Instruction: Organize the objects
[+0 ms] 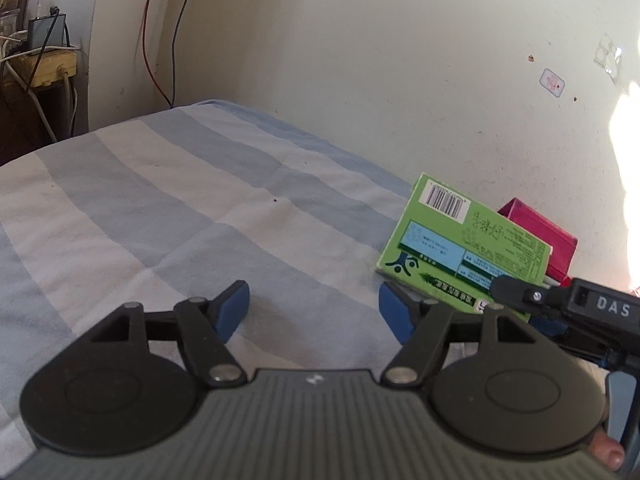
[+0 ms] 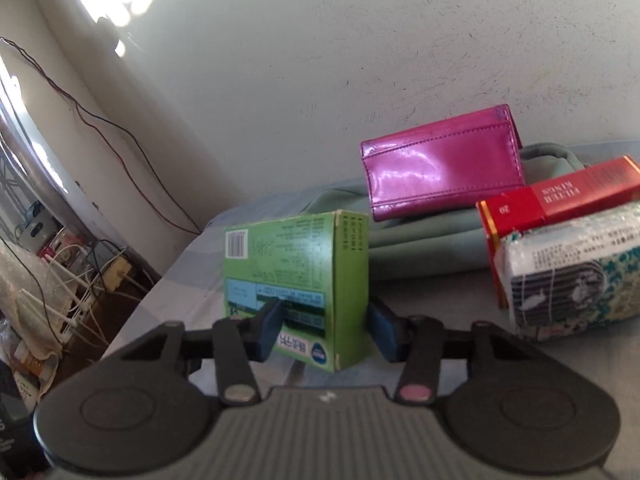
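A green carton [image 2: 296, 272] with a barcode stands on its edge between the blue pads of my right gripper [image 2: 326, 330], which is shut on its two broad faces. In the left wrist view the same carton [image 1: 460, 248] leans at the right, with one of the right gripper's black fingers [image 1: 516, 292] against it. My left gripper [image 1: 314, 310] is open over the striped sheet [image 1: 160, 208], with nothing between its pads and the carton just off its right pad.
A shiny pink wallet [image 2: 444, 172] lies on a grey-green bag [image 2: 420, 248] by the wall. A red cigarette box [image 2: 560, 196] and a patterned tissue pack [image 2: 572, 276] sit at the right. Power strips and cables [image 2: 116, 272] hang past the bed's left edge.
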